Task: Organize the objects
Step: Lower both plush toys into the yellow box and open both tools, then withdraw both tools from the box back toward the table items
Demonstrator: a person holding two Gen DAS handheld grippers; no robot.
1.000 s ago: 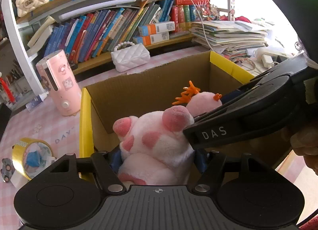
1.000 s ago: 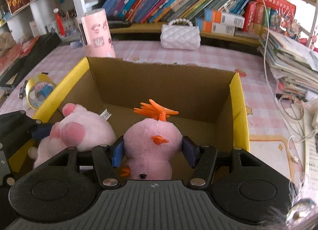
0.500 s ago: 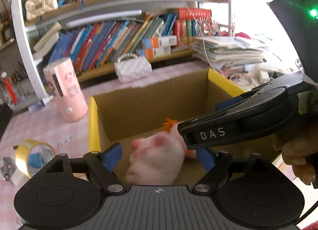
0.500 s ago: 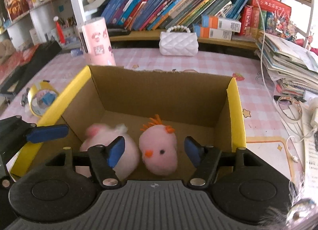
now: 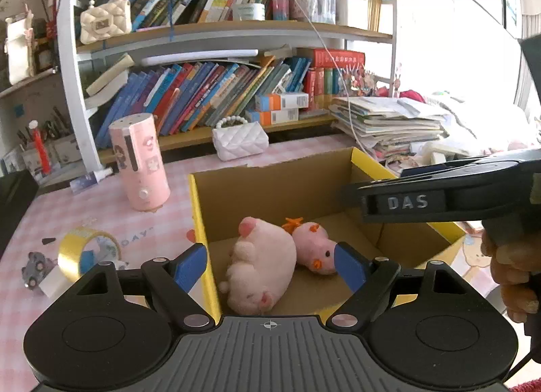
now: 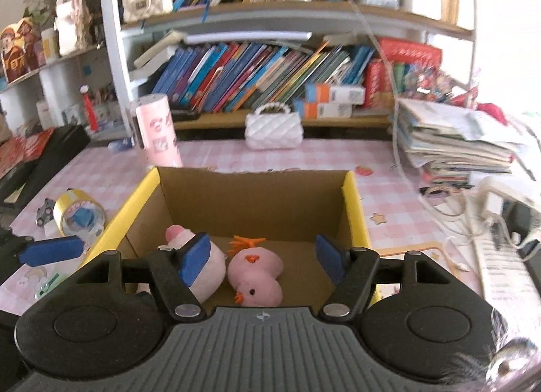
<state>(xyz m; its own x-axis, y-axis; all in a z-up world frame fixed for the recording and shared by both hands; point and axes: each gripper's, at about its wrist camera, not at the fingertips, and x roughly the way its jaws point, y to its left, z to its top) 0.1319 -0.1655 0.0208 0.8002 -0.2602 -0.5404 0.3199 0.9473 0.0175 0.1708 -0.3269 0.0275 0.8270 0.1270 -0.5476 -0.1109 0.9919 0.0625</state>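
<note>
Hand-held grippers [image 5: 270, 265] [image 6: 262, 258] wide open, empty.

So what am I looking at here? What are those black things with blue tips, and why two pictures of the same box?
There is no robot here. A person holds a hand-held gripper in each hand, and each carries a wide-angle camera looking forward along its two blue-tipped fingers. One picture comes from the left hand-held gripper, the other from the right hand-held gripper, so you see one scene from two spots. In the left view, the black shape marked DAS is the right one seen from the side. Both are open and hold nothing. On the pink checked table stands a cardboard box with two soft toys lying inside: a pink pig plush and a pink chick plush. Beside the box are a roll of yellow tape, a pink cylinder and a white purse.
</note>
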